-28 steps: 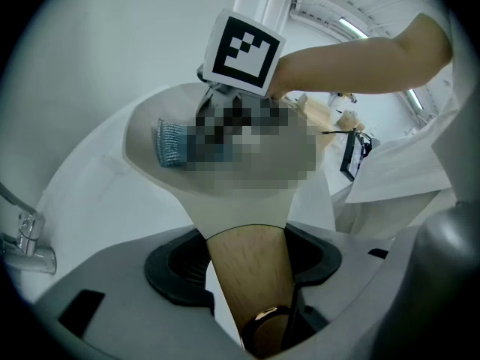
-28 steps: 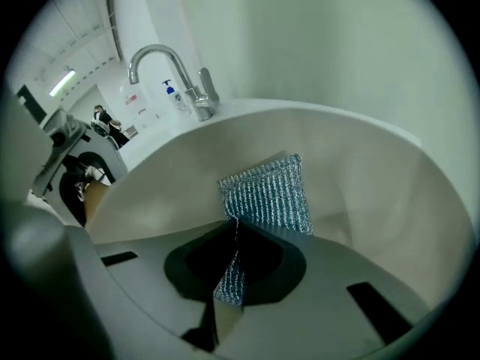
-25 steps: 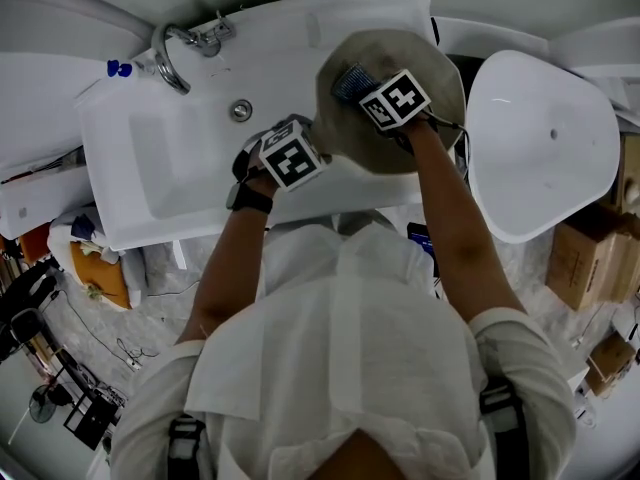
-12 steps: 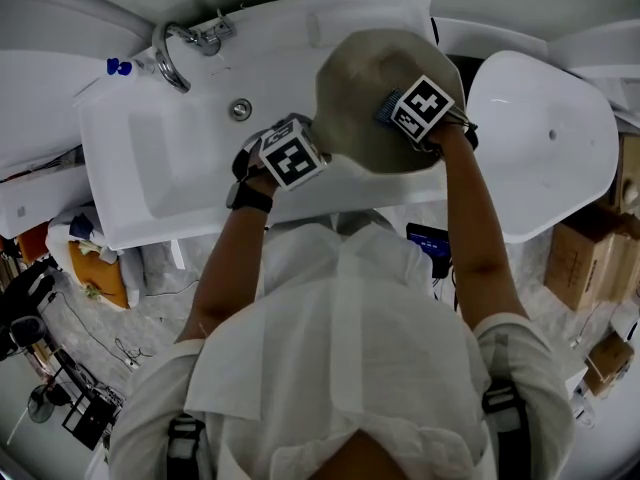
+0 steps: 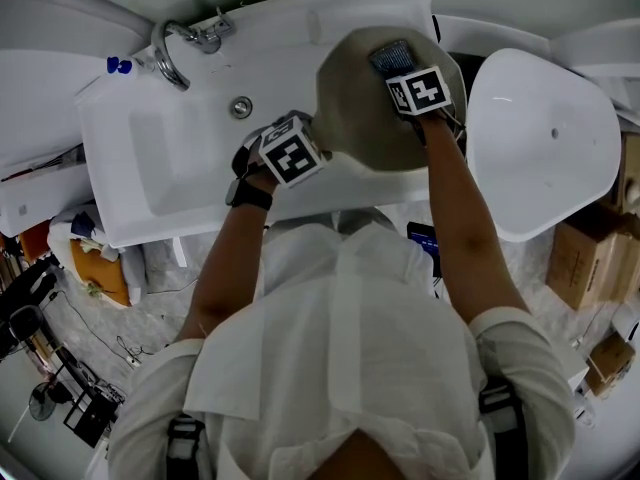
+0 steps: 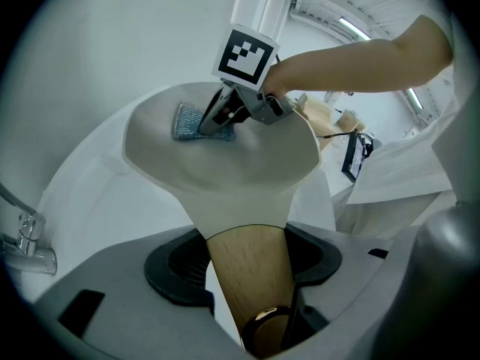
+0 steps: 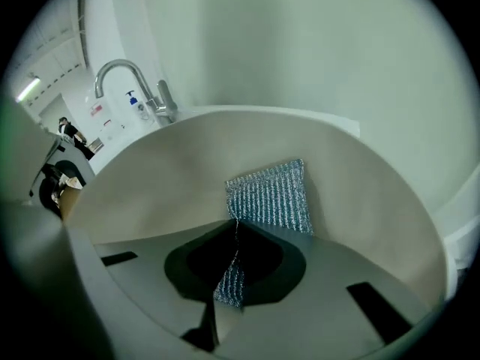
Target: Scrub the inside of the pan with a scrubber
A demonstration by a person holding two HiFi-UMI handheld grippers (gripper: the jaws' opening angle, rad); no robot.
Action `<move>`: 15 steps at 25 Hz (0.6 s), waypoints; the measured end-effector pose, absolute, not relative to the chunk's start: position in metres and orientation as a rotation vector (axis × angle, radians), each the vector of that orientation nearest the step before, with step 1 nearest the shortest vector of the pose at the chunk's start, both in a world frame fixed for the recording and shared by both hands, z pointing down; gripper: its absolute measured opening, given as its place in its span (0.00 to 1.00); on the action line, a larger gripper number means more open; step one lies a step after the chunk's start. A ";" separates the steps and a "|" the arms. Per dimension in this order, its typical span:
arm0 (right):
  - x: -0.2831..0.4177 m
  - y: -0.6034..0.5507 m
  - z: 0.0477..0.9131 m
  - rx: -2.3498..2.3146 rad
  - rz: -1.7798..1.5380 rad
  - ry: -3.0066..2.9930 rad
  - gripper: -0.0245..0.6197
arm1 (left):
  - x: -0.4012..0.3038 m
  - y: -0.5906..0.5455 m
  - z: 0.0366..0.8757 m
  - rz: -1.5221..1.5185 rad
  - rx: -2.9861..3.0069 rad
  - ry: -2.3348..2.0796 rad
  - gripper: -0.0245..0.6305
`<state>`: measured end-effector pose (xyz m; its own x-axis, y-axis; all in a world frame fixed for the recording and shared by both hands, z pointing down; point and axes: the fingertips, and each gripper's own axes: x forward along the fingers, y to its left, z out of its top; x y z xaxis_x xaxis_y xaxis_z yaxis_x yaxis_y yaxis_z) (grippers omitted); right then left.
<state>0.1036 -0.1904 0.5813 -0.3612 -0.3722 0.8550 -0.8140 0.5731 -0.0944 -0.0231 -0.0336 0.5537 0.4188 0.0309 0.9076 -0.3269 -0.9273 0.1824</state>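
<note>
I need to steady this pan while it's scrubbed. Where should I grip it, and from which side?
By its wooden handle, from the near side: it sticks out from the pan towards the person, narrow enough for two jaws, while the bowl is wide. The left gripper holds it there.

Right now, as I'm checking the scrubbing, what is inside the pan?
Inside the pan is a blue-grey scrubber, near the far rim, pinched in the right gripper. The pan surface beneath the scrubber and gripper is covered, so any dirt there cannot be seen.
</note>
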 end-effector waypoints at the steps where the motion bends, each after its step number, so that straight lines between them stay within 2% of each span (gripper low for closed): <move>1: 0.093 -0.187 0.581 0.925 0.669 -1.984 0.07 | -0.023 -0.034 0.554 1.512 2.347 -0.256 0.46; 8: 0.034 -0.106 0.586 0.445 0.766 -1.984 0.07 | -0.024 -0.033 0.554 1.510 2.343 -0.257 0.46; 15: 0.092 -0.072 0.593 0.377 0.875 -1.762 0.07 | -0.024 -0.034 0.554 1.498 2.349 -0.261 0.46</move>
<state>0.0916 -0.0716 0.5928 -0.3686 0.1619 0.9154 -0.6318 0.6787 -0.3744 -0.0241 -0.0340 0.5544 0.4266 0.0280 0.9040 -0.3324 -0.9247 0.1855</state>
